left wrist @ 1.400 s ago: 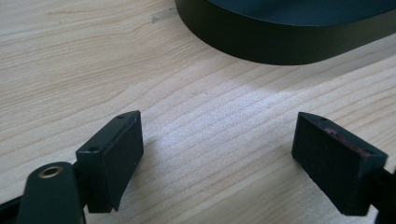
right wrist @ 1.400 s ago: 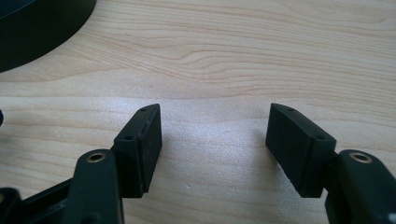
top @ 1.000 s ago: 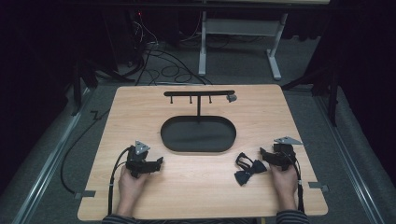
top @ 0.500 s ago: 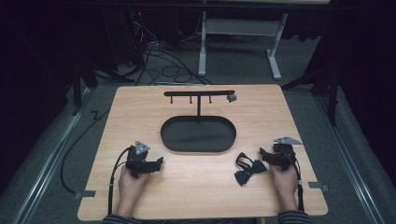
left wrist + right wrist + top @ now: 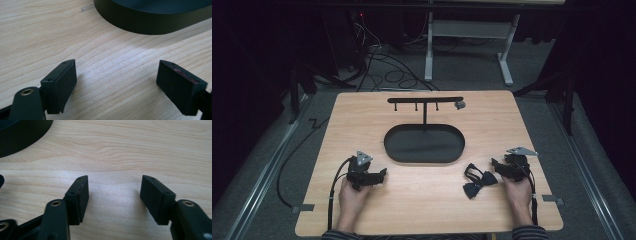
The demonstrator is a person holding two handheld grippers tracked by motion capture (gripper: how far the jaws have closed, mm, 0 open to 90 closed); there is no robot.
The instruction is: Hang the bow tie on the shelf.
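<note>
You have a black bow tie (image 5: pixel 476 182) on the pale wood-grain table (image 5: pixel 422 205), a matte black oval tray (image 5: pixel 424 145), a black hook stand (image 5: pixel 425 100), and black-jawed grippers.

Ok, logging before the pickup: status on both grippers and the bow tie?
Left gripper open, empty, near the tray. Right gripper open, empty. Bow tie flat on table, just left of right gripper. Nothing between them.

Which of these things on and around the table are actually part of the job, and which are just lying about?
In the job:
black bow tie
right gripper
left gripper
probably the hanger stand with its oval tray

Lying about:
cables on the floor
white table frame behind
</note>
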